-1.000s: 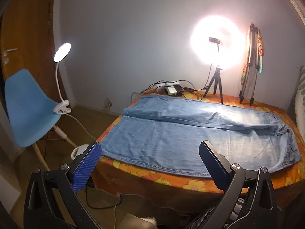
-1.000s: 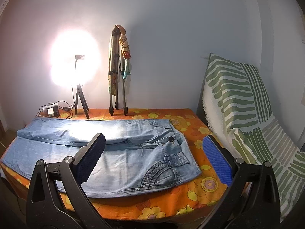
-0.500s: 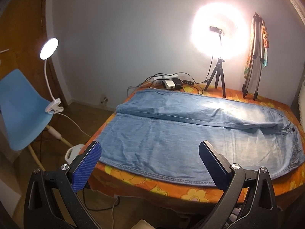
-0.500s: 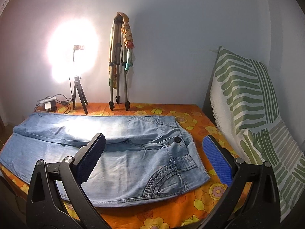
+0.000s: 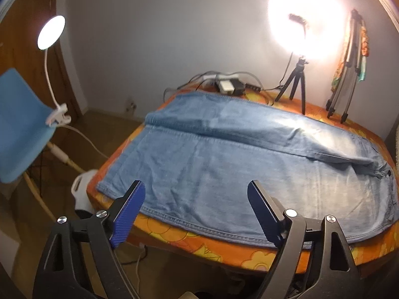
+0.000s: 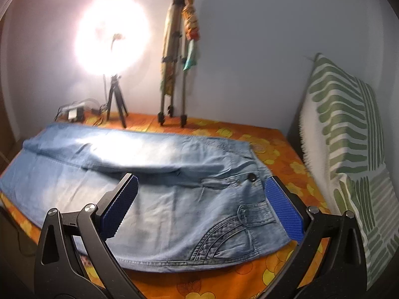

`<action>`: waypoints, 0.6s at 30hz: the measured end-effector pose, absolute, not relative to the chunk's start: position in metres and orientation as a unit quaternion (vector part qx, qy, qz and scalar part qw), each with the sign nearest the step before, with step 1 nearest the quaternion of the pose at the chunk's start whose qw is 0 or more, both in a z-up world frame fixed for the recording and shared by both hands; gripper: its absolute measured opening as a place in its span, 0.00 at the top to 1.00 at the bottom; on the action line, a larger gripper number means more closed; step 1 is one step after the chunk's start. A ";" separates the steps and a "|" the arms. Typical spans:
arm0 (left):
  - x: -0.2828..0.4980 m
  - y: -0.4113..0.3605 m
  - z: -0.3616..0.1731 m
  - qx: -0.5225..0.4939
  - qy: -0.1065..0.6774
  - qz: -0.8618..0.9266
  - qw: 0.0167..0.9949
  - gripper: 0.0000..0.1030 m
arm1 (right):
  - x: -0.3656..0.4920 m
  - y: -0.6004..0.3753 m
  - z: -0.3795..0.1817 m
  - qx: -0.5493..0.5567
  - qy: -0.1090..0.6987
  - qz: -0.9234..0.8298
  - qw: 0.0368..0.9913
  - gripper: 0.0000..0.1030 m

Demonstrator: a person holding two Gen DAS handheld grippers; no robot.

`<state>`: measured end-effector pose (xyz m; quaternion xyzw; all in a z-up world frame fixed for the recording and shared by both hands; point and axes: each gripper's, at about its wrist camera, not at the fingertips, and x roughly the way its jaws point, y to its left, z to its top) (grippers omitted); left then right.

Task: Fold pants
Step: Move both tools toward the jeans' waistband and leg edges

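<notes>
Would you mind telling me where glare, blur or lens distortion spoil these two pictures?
Left wrist view: the ring light blows out to white, the blue chair is smeared, and the edges bow. Right wrist view: the same light glares, washing out the jeans beneath; the striped cushion is softly blurred.

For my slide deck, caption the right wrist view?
Open right tool poised above the jeans, waistband end, on the floral tablecloth.
</notes>
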<state>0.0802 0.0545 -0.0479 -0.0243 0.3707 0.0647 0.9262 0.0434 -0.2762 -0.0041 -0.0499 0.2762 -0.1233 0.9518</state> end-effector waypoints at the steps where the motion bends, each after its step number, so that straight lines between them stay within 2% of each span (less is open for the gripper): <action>1: 0.082 0.059 -0.052 -0.029 0.377 0.066 0.924 0.22 | 0.043 -0.275 -0.007 -0.057 0.279 -0.119 0.951 0.00; 5: 0.087 0.075 -0.065 -0.042 0.395 0.076 0.915 0.26 | 0.043 -0.273 -0.019 -0.082 0.291 -0.108 0.947 0.00; 10: 0.096 0.099 -0.082 -0.071 0.419 0.083 0.901 0.36 | 0.049 -0.274 -0.037 -0.082 0.319 -0.091 0.940 0.05; 13: 0.110 0.112 -0.082 -0.075 0.425 0.086 0.898 0.37 | 0.060 -0.274 -0.044 -0.083 0.334 -0.078 0.936 0.10; 18: 0.145 0.123 -0.075 -0.068 0.424 0.082 0.899 0.37 | 0.089 -0.273 -0.040 -0.099 0.339 -0.057 0.934 0.12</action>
